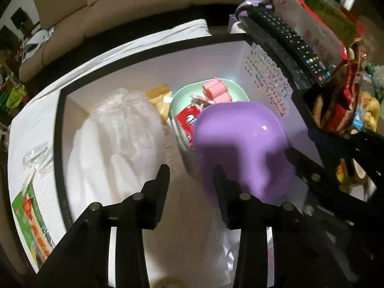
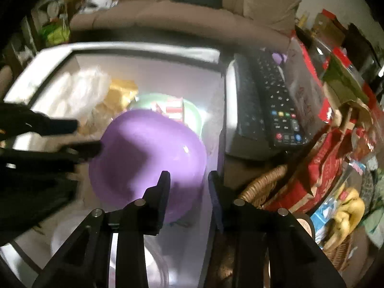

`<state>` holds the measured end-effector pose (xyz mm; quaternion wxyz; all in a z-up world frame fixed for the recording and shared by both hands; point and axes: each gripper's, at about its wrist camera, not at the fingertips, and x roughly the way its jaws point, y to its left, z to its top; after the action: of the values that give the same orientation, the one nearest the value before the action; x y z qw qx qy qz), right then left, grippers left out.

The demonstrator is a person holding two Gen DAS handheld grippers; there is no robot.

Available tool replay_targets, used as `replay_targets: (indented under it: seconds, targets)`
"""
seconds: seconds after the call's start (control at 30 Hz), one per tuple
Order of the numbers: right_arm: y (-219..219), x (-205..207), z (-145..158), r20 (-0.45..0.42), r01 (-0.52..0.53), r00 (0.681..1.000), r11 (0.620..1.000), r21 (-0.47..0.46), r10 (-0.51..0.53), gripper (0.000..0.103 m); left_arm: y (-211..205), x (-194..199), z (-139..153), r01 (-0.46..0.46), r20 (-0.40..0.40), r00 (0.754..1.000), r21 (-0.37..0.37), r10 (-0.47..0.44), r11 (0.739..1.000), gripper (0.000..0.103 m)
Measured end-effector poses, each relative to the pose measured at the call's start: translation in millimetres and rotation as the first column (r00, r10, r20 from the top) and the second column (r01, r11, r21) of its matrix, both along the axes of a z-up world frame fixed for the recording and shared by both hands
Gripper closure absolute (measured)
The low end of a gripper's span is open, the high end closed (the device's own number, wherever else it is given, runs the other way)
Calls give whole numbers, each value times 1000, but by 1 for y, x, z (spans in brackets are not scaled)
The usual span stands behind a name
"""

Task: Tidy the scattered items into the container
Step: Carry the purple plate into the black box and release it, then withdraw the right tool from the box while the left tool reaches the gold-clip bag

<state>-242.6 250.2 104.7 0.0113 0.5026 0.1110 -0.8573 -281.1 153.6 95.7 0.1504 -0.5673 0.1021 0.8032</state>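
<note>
A purple bowl (image 1: 240,139) lies tilted inside the white, black-rimmed container (image 1: 148,48), resting on a green bowl (image 1: 182,98) that holds pink pieces and a red packet. My left gripper (image 1: 192,170) stands open over the purple bowl's left edge, with a gap beside the rim. In the right wrist view my right gripper (image 2: 188,175) is open astride the right edge of the purple bowl (image 2: 144,153). There the left gripper (image 2: 88,135) reaches in from the left. A clear plastic bag (image 1: 120,129) and a yellow packet (image 1: 160,98) also lie in the container.
Black remotes (image 2: 278,100) lie on a box just right of the container. Red snack bags (image 2: 321,168) and a wicker basket (image 2: 261,187) crowd the right side. A green packet (image 1: 31,218) sits on the white surface at the left. A beige sofa (image 1: 144,7) stands behind.
</note>
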Motion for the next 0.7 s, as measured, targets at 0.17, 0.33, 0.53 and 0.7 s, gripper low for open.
replay_targets:
  seconds: [0.17,0.33,0.53,0.7]
  targets:
    - [15,9,25,-52,40,998,991,-130,-47,69,-30,17,20,-27,4,1000,76,27,997,59]
    - [14,34,56,-98,17,994,974,-225,-40,46,-87,57,59,-47,-86,994,155,61,987,21]
    - [-36,76,77,-138,-124,987,945,-303,86,14,-189,104,75,-160,-170,966,192,194,968,8]
    - [-101,105,78,-153,-200,975,936,-289,161,0,-259,142,64,-239,-170,948,181,270,954,0]
